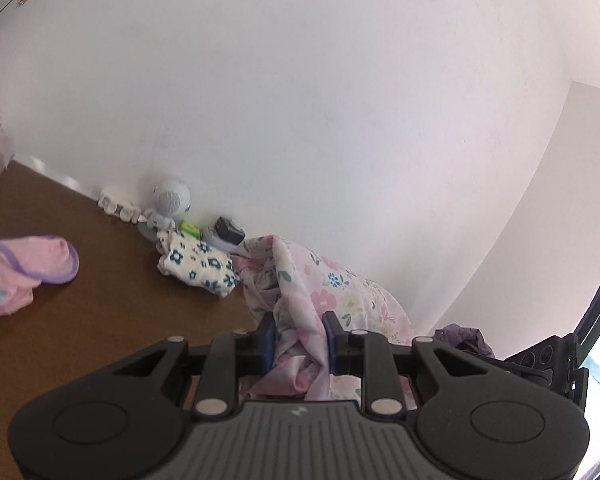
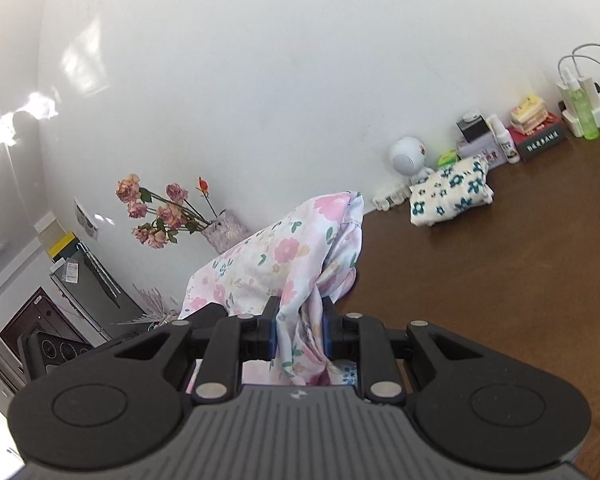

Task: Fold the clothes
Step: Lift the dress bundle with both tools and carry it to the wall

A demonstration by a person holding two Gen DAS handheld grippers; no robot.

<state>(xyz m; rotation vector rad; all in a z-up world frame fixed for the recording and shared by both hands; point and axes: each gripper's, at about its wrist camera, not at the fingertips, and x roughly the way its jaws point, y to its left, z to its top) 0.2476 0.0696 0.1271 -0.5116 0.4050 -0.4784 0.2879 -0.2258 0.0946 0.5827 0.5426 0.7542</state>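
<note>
While both clamp floral garment (image 2: 284,256); labels unreadable.

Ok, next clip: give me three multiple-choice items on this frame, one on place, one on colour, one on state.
1. Where does the folded garment with teal flowers lie?
A. on the brown table, by the wall
B. on the floor
C. in a basket

2. What colour are most flowers on the held floral garment?
A. red
B. pink
C. black

3. How do the jaws of both grippers stand?
A. both open, empty
B. one open
C. both shut on the floral garment

Key: 1 A, it rests on the table near the white speaker. 2 B, pink blooms dominate. 3 C, cloth fills the left gripper and right gripper.
</note>
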